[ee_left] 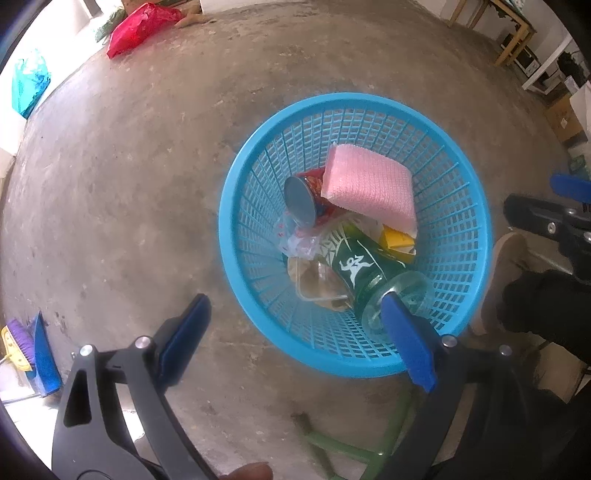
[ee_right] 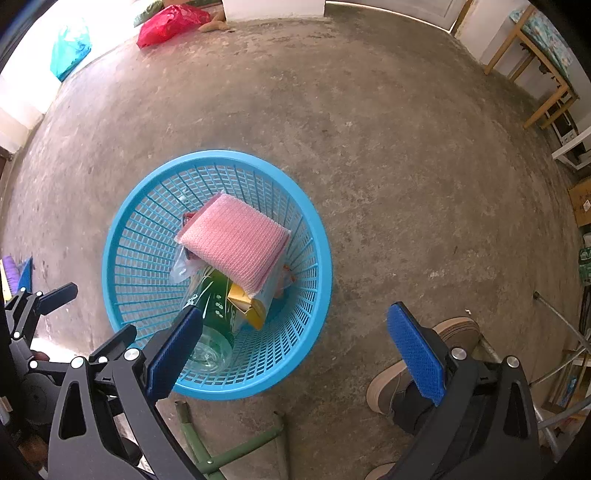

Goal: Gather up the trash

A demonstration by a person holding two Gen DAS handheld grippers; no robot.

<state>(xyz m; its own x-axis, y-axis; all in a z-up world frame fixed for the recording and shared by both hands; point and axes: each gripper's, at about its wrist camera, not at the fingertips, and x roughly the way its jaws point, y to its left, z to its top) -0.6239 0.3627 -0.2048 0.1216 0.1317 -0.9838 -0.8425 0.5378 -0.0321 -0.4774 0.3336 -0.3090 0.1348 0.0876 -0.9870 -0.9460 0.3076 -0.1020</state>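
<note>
We look down on a blue mesh basket (ee_left: 354,110) standing on the concrete floor (ee_left: 147,166). Inside lie a pink sponge-like pad (ee_right: 236,240) on top, a green bottle (ee_left: 358,273), a red can (ee_left: 306,195), a yellow carton (ee_left: 397,240) and crumpled clear plastic (ee_left: 299,240). What sits under the pad is hidden. Our left gripper (ee_left: 295,339) and right gripper (ee_right: 295,350) both hover wide open above the basket, holding nothing. A shoe (ee_right: 399,373) stands just beside the basket; red (ee_right: 170,22) and teal bags (ee_right: 70,48) lie well apart.
</note>
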